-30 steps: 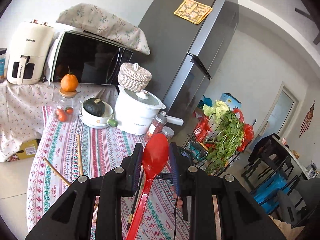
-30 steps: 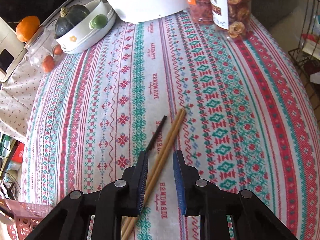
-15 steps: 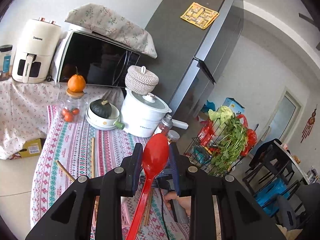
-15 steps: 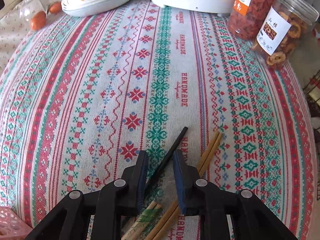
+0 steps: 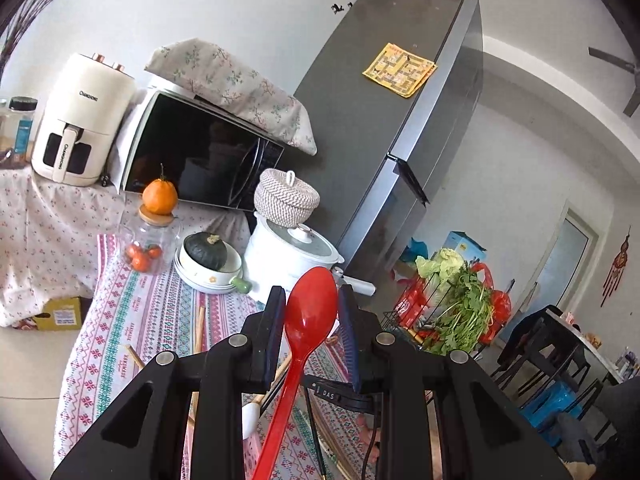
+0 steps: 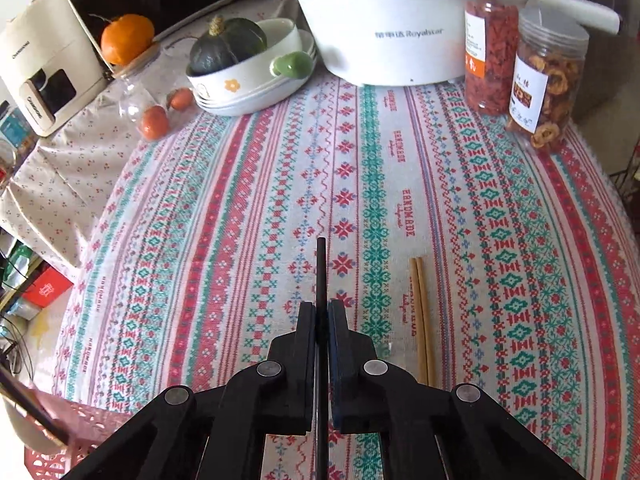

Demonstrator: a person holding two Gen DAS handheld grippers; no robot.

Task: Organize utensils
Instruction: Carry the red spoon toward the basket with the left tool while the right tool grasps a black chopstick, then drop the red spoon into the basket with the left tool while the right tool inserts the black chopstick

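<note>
Left gripper (image 5: 312, 300) fingers holding a red spoon (image 5: 310, 320) up high over the tabletop (image 6: 240, 208), right gripper (image 6: 321, 316) fingers squeezed tight on a black chopstick (image 6: 321, 268), two wooden chopsticks (image 6: 420, 312) lying just right

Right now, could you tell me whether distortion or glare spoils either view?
Left wrist view: fisheye bends the tall grey fridge; red plastic spoon stays sharp. Right wrist view: the patterned tablecloth bulges; thin black chopstick is crisp, no glare.
</note>
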